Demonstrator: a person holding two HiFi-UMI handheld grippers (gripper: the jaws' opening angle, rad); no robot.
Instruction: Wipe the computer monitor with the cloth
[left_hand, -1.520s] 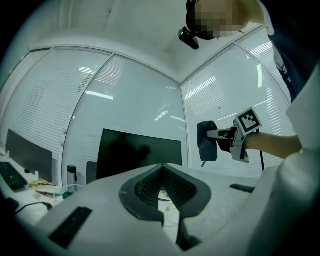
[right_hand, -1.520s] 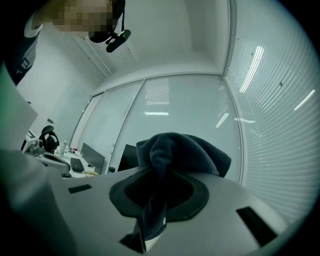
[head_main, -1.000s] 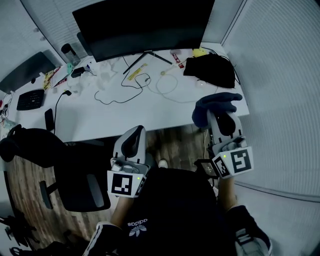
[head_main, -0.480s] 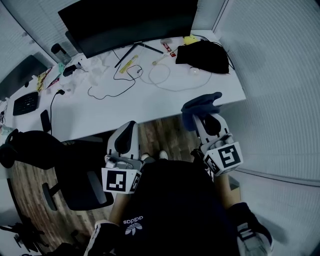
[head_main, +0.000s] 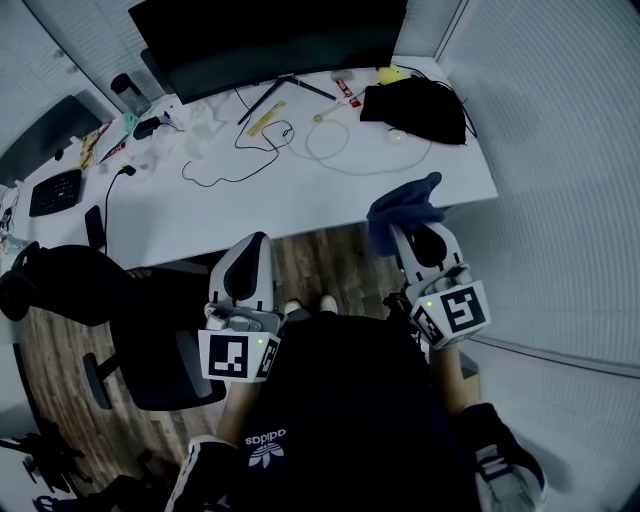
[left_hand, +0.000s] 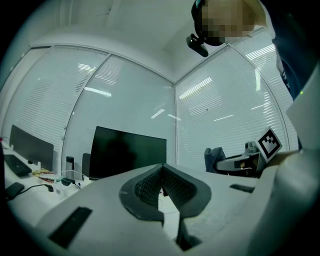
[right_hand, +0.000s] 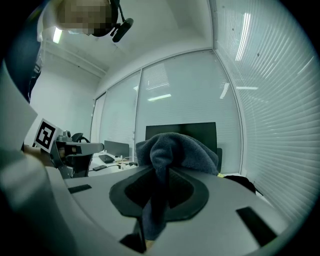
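Down at the near edge, both grippers are held in front of the person's lap, over the wood floor (head_main: 330, 275). The left gripper (head_main: 252, 250) has its jaws together with nothing between them, and it hangs just right of the black office chair (head_main: 150, 345), much where it was half a second ago. The right gripper (head_main: 412, 238) is clamped on the dark blue cloth (head_main: 403, 205), which bunches above the jaw tips and trails down between them. The cloth overlaps the near edge of the white desk (head_main: 300, 205); compared with a second ago it sits a little further left of the desk's near right corner. On the desk lie a looped white cable (head_main: 345, 160) and a black cable (head_main: 235, 165), with a black bag (head_main: 415, 110) at the far right and a keyboard (head_main: 55, 190) at the left. At the far edge stands the dark computer monitor (head_main: 270, 40), well apart from the cloth and not touched by either gripper.
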